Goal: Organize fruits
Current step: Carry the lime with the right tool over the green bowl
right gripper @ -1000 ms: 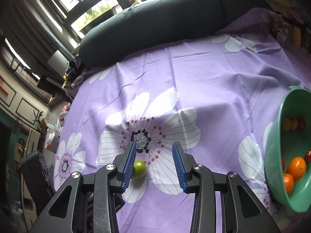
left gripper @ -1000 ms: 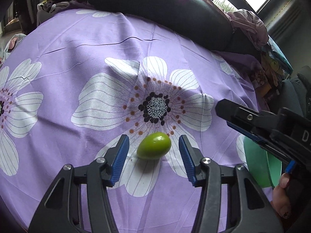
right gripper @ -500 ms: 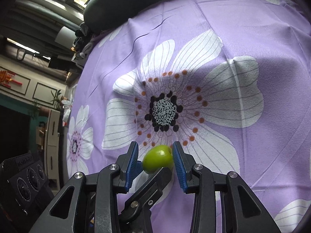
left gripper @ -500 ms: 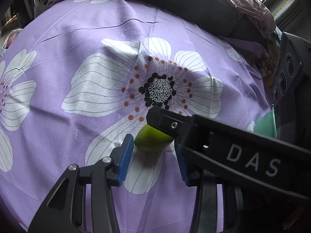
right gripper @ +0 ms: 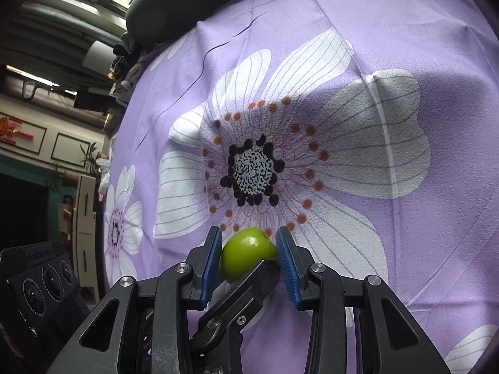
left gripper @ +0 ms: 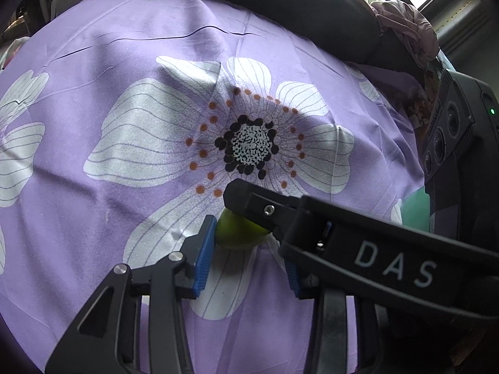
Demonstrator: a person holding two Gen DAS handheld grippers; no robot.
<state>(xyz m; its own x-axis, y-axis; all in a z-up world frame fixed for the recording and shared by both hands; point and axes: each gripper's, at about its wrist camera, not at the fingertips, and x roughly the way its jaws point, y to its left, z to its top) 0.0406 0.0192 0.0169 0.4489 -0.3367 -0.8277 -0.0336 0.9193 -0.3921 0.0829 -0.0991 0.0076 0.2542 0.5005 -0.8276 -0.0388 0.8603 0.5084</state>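
Left gripper [left gripper: 246,257] jaws are spread around the green fruit [left gripper: 238,233], one pad just beside it, grip not confirmed. Right gripper [right gripper: 249,254] jaws are pressed on both sides of that fruit, long axis across them. Fruit sits on the purple floral bedsheet [right gripper: 405,62]; green bowl [left gripper: 413,208] is glimpsed further right.
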